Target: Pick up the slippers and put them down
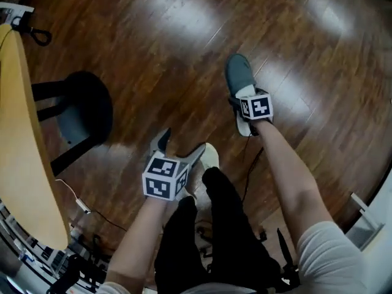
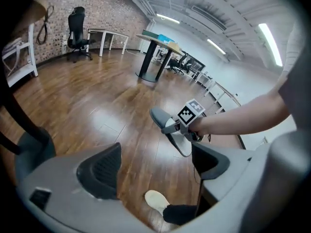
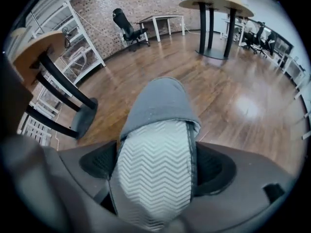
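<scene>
The work area is a room with a dark wood plank floor point(image 1: 184, 35) that shows bright reflections of the ceiling lights.

Nearest, the left gripper point(image 2: 155, 166) is held low in front of the person. Its jaws stand wide apart and grip nothing. Only the floor and the person's white shoe point(image 2: 156, 199) show in the gap between them. The shoe lies just beside this gripper in the head view.

The right gripper point(image 3: 156, 171) is extended further forward. Its jaws are closed on the two sides of a grey slipper point(image 3: 158, 106), at the heel end. The light zigzag-patterned surface of the slipper faces the gripper's camera, and the grey toe cover points away from the person. No view shows whether the slipper touches the floor.

To the person's left stand a dark stool point(image 1: 86, 112) and the edge of a wooden table point(image 1: 18, 152).

Further off, white shelving point(image 3: 73, 38) stands along one side. A round table point(image 3: 214, 4) on a black pedestal stands mid-room. An office chair point(image 2: 77, 28) and desks stand against the far brick wall point(image 2: 97, 8).
</scene>
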`<state>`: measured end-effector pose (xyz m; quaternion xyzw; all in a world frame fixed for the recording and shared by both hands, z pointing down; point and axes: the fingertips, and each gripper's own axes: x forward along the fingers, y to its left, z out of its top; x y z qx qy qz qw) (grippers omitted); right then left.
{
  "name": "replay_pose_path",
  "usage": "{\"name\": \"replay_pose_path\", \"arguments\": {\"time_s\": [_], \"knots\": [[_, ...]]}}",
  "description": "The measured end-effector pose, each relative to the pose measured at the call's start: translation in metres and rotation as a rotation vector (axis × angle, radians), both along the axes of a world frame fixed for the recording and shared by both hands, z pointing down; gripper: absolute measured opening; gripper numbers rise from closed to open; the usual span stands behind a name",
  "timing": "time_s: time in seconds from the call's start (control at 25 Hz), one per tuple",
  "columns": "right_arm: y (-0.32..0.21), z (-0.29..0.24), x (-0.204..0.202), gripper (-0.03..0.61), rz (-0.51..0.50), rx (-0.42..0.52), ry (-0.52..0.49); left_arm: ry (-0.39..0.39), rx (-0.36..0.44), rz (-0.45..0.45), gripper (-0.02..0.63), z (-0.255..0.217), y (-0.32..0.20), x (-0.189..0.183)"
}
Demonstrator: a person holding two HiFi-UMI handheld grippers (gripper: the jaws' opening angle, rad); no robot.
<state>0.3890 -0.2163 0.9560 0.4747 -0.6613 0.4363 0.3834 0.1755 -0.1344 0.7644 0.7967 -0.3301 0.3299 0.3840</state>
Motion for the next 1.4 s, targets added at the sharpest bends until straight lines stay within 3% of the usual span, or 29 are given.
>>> {"name": "replay_pose_path", "arguments": {"time_s": [0.16,0.28,0.44,0.48,0.6,0.72,0.88,0.96,1.08,1.16,1.24,1.32,1.4], "knots": [[0.015,0.204,0.000,0.502,-0.004,-0.064,0.053,0.012,-0.007,0.013,0.433,0.159,-0.021,0.014],[0.012,0.309,0.006,0.508,0.054,-0.078,0.095,-0.026,-0.002,0.021,0.433,0.253,-0.037,0.007],[0.018,0.357,-0.014,0.538,0.077,-0.060,0.031,-0.031,-0.018,0.025,0.433,0.308,-0.037,0.007],[0.020,0.355,-0.018,0.574,0.064,-0.052,0.014,-0.021,-0.022,0.027,0.433,0.308,-0.035,0.010],[0.030,0.322,-0.021,0.577,0.031,-0.067,0.001,0.004,-0.020,0.023,0.433,0.284,-0.032,0.015],[0.044,0.242,-0.031,0.575,-0.021,-0.078,-0.024,0.011,-0.023,0.011,0.433,0.221,-0.021,0.005],[0.040,0.069,-0.076,0.575,-0.181,0.006,-0.074,-0.001,0.005,-0.046,0.433,0.086,-0.008,-0.035],[0.035,-0.040,-0.107,0.575,-0.239,0.040,-0.122,-0.017,0.023,-0.066,0.433,-0.004,0.003,-0.060],[0.078,-0.239,-0.150,0.575,-0.317,0.032,-0.256,-0.066,0.022,-0.129,0.433,-0.187,0.073,-0.106],[0.123,-0.381,-0.170,0.575,-0.409,0.056,-0.301,-0.092,0.054,-0.220,0.433,-0.309,0.136,-0.140],[0.135,-0.507,-0.209,0.575,-0.530,0.144,-0.284,-0.085,0.147,-0.361,0.433,-0.400,0.166,-0.193],[0.132,-0.590,-0.274,0.574,-0.642,0.236,-0.261,-0.066,0.243,-0.490,0.433,-0.457,0.175,-0.258],[0.164,-0.632,-0.340,0.561,-0.724,0.269,-0.253,-0.053,0.276,-0.579,0.433,-0.484,0.213,-0.316]]}}
